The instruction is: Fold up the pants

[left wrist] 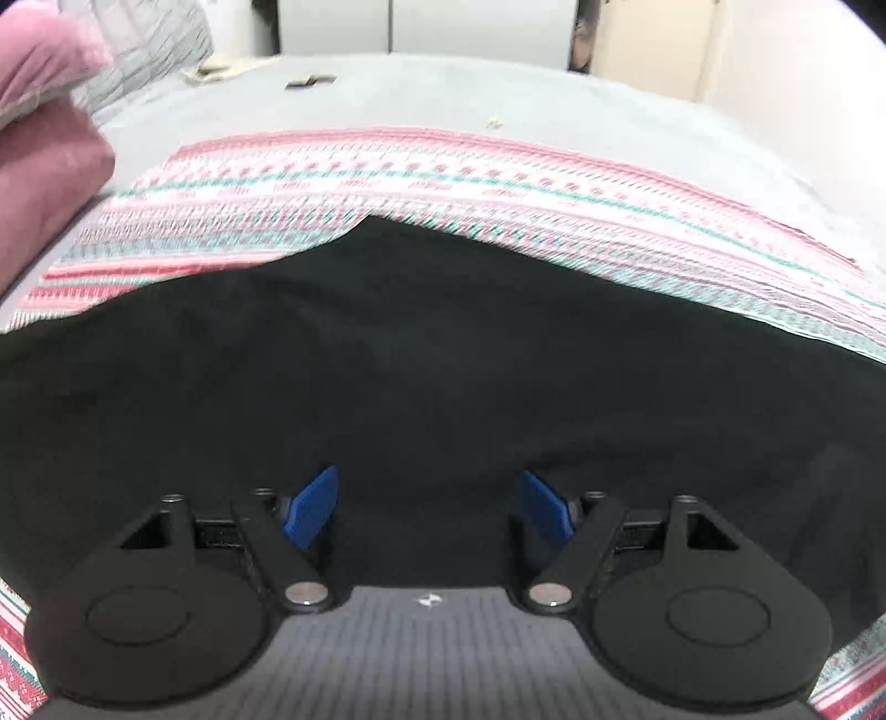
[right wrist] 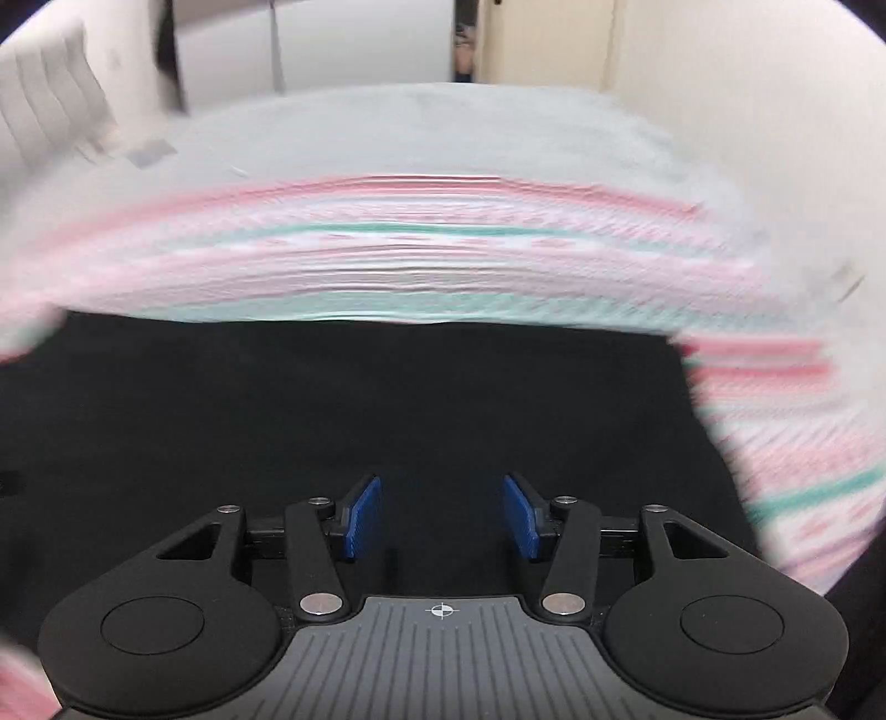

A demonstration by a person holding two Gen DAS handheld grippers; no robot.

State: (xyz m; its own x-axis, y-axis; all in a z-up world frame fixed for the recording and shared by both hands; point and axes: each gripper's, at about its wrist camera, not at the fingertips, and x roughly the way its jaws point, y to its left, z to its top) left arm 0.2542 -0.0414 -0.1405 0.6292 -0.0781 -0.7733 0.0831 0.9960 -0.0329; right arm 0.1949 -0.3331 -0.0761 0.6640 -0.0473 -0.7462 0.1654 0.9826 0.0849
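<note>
Black pants point(left wrist: 421, 354) lie spread flat on a pink, white and teal patterned cloth point(left wrist: 443, 171); they fill the lower half of the left wrist view. My left gripper point(left wrist: 429, 507) hovers over the black fabric, its blue pads point(left wrist: 310, 507) far apart and nothing between them. In the right wrist view the same pants point(right wrist: 354, 410) lie below my right gripper point(right wrist: 442, 518), which is open with a moderate gap and an empty space between its pads point(right wrist: 365, 518). The right edge of the pants meets the patterned cloth point(right wrist: 797, 443). This view is blurred.
The patterned cloth rests on a grey bed surface point(left wrist: 421, 105). A pink cushion point(left wrist: 39, 166) and a grey quilted item point(left wrist: 149, 50) sit at the far left. A small dark object point(left wrist: 310, 82) lies on the far part of the bed. A cream wall point(right wrist: 720, 83) stands at right.
</note>
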